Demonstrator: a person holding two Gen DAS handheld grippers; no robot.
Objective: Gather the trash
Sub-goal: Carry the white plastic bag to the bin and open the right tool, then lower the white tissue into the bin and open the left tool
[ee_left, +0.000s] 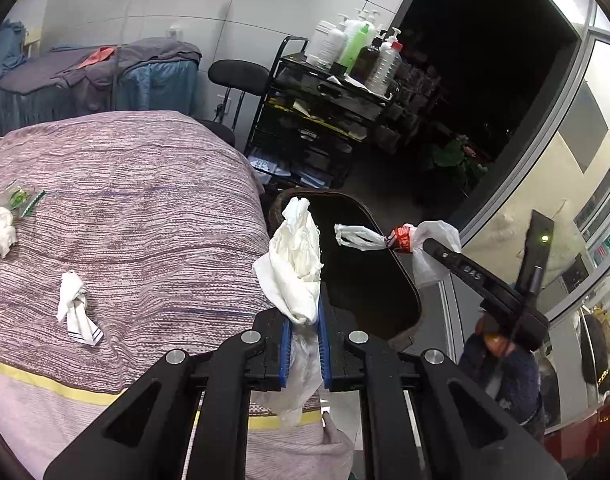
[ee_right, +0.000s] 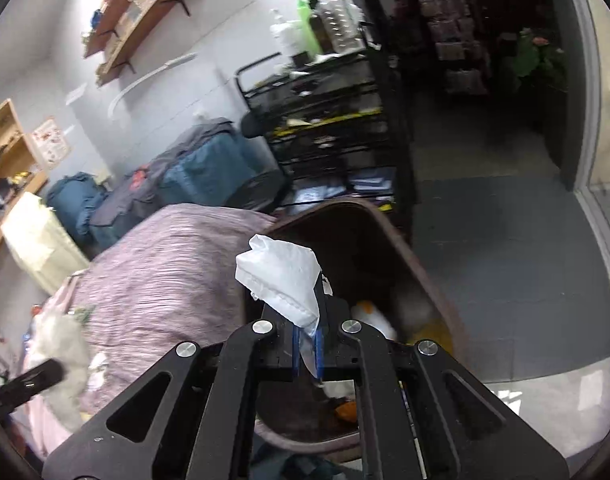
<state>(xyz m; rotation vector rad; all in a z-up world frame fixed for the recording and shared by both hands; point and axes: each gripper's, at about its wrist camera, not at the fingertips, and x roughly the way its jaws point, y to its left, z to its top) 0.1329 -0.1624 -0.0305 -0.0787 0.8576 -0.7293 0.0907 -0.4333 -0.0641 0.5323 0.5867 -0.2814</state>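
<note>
Here, the left tool [ee_left: 305,316] pinches a crumpled white tissue [ee_left: 295,264] at the bed's [ee_left: 145,216] edge, beside the dark bin [ee_left: 369,280]. The right tool [ee_right: 308,332] clamps a white plastic wrapper [ee_right: 281,276] over the bin [ee_right: 425,276], toward twelve o'clock.

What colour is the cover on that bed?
The bed cover is mauve-purple with fine woven streaks and a yellow band near its edge, clearest in the left wrist view.
</note>
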